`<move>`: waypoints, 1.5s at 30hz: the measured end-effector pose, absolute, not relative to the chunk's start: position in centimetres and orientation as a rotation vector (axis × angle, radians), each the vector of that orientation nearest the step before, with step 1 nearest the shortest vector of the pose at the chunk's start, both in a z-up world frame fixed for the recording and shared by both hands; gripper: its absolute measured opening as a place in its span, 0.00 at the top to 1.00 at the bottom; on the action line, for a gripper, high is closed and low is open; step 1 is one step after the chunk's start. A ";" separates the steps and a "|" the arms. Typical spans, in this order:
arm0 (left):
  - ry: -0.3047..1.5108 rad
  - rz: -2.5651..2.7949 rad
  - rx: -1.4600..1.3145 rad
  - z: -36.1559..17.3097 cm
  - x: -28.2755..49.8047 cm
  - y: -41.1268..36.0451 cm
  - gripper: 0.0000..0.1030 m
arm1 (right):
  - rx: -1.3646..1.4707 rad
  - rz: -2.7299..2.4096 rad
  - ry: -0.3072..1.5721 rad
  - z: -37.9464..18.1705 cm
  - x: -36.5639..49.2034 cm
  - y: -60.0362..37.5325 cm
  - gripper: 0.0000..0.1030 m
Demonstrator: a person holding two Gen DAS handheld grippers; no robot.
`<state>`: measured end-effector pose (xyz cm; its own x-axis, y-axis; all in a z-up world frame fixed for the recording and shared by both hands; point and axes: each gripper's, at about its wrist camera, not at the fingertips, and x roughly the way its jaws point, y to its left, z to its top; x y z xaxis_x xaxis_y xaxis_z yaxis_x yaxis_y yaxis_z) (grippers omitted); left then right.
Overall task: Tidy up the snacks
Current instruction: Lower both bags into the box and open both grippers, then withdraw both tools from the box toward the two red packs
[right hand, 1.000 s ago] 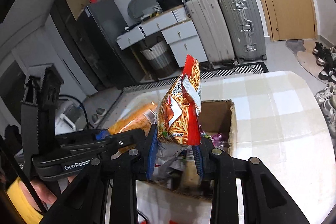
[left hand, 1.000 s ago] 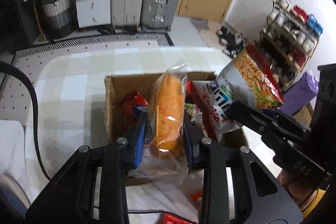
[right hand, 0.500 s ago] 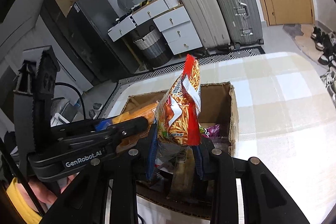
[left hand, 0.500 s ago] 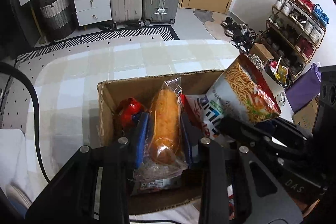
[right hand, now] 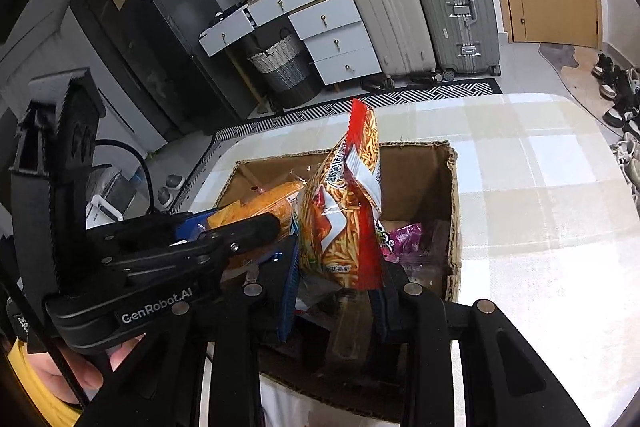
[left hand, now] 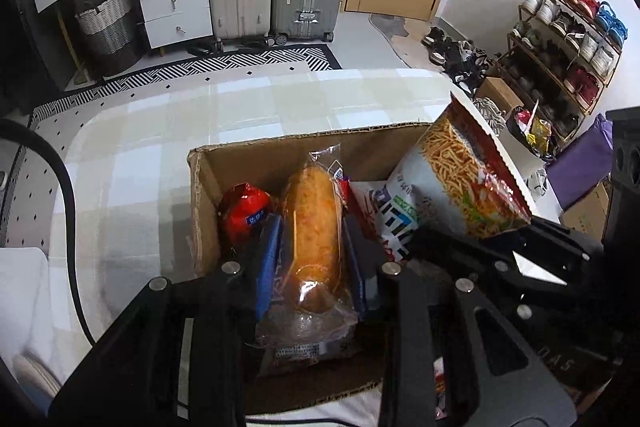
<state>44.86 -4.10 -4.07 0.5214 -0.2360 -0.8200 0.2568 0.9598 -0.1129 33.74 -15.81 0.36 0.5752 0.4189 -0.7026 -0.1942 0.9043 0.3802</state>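
Checked-cloth counter (left hand: pixel 160 131) carried open cardboard box (left hand: pixel 280 155); left tool (left hand: pixel 312 267) clamped wrapped bread (left hand: pixel 314 227) inside box, right tool (right hand: pixel 332 291) clamped chip bag (right hand: pixel 348 211) upright over the box's near edge

Lots of colours in my brown box

My left gripper (left hand: pixel 312 263) is black with blue pads (left hand: pixel 269 259), and it holds an orange bread roll (left hand: pixel 314 227) in a see-through wrapper. My right gripper (right hand: pixel 334 301) is black too, and it holds a red bag (right hand: pixel 346 211) with yellow sticks drawn on it. The cardboard box (left hand: pixel 256 163) is brown. Inside it I see a red and blue packet (left hand: pixel 245 205) and a purple packet (right hand: pixel 404 237). The tablecloth (left hand: pixel 160 131) has pale cream and white squares. The rug (left hand: pixel 224 65) has black and white zigzags.
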 end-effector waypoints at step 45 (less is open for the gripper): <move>0.505 -0.168 -0.243 10.9 11.1 3.5 0.10 | 0.048 0.427 0.479 11.6 7.3 -16.2 0.17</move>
